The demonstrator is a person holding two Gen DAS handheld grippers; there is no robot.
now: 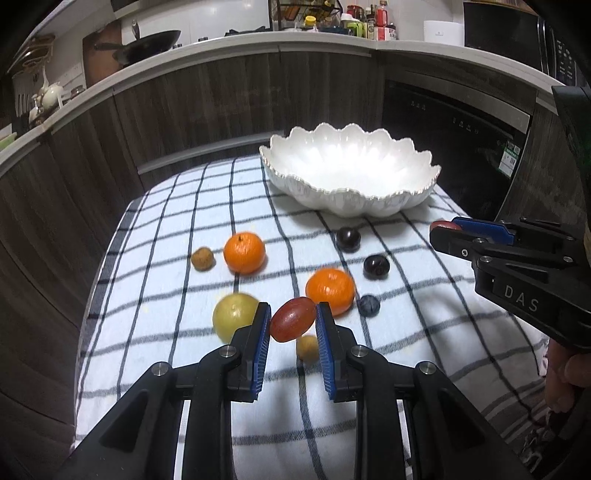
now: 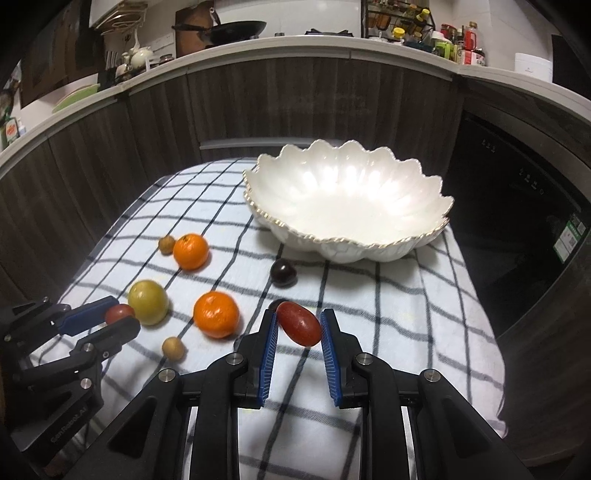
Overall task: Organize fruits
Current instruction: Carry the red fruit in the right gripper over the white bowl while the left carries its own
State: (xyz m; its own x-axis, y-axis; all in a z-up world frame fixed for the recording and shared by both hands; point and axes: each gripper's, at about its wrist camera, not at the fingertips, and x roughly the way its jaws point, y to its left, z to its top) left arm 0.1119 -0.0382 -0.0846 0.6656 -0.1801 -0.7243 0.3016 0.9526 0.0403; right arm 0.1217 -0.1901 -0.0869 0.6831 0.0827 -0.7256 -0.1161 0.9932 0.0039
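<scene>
White scalloped bowl (image 2: pixel 347 206) is sitting empty ahead of both grippers. Left gripper (image 1: pixel 291 325) and right gripper (image 2: pixel 299 325) are each clamping one red grape tomato; remaining fruit is lying on the checked cloth (image 1: pixel 166 229) below, unsorted.

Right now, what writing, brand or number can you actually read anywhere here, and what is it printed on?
"DAS": white letters on the black body of the right gripper, seen from the left wrist.
"SenRobot.AI", faint: on the black body of the left gripper, seen from the right wrist.
Green sticker on the dark appliance: too small.
Jar and bottle labels on the white countertop: blurred.
</scene>
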